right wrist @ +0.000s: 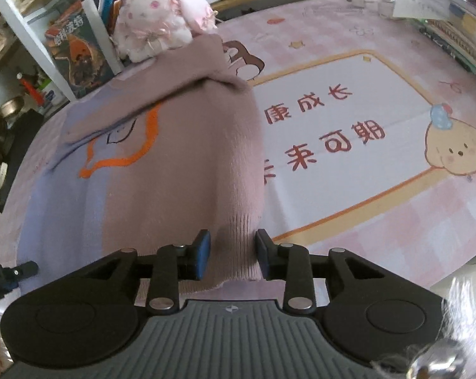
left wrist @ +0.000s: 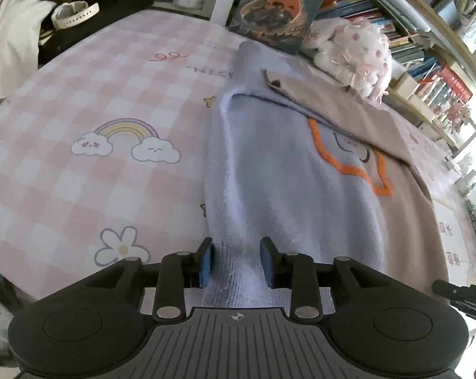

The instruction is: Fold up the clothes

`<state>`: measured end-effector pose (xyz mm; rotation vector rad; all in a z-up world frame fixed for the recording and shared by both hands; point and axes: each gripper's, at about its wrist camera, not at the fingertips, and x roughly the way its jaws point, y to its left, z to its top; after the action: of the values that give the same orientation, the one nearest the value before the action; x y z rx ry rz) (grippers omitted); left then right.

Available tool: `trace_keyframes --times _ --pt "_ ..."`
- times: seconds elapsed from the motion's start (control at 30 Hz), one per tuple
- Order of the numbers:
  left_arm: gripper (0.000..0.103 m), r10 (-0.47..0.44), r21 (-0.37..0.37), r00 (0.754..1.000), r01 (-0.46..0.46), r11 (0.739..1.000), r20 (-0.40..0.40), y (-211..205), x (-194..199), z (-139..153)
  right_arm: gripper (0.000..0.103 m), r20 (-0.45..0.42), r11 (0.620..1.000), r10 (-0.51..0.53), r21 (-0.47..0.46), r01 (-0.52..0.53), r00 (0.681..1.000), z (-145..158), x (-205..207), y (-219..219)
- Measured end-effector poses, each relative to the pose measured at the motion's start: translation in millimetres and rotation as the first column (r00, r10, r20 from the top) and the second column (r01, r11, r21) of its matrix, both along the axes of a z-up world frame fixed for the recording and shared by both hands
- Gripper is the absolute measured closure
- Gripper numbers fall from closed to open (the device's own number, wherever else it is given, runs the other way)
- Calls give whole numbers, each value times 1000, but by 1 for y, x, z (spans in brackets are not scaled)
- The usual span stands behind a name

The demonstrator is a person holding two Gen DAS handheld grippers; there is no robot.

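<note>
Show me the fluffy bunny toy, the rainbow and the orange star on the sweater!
bunny toy point(right wrist: 156, 22), right wrist view, its fluffy body.
rainbow point(left wrist: 127, 131), left wrist view, its arch.
orange star point(left wrist: 353, 170), left wrist view, its lower outline.

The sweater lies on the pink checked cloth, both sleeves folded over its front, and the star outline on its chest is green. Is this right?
Not quite: the star outline on the sweater is orange, not green, as the left wrist view shows. The rest holds: it lies on the pink checked cloth with both sleeves folded over its front.

Sweater point(left wrist: 269, 170) on tablecloth point(left wrist: 80, 94); plush toy point(left wrist: 354, 53) behind.
</note>
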<state>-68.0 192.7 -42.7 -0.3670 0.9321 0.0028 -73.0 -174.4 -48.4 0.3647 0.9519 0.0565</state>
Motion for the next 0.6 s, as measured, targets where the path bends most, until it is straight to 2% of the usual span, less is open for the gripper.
trace_keyframes --times 0.03,0.07,0.1,0.23,0.37,0.6 --pt "74 0 -6 1000 0 1000 4 1 0 0 74 3 1000 0 3 0 1000 0 0 0" --pt "81 1 -18 1000 -1 1000 7 3 -1 -1 84 -2 1000 3 13 -3 1000 -1 0 0" --pt "97 5 -33 1000 -5 999 5 6 -1 -1 91 -11 1000 9 26 -9 1000 -2 1 0" --pt "99 41 -104 999 -39 994 20 15 -7 2 93 7 998 6 69 -6 1000 4 -3 -6" --pt "99 33 -104 998 -28 994 50 15 -15 11 94 29 994 1 108 -5 1000 11 -9 -12" --pt "99 55 -145 997 -47 988 47 14 -48 16 94 40 991 17 129 -22 999 21 -38 -21"
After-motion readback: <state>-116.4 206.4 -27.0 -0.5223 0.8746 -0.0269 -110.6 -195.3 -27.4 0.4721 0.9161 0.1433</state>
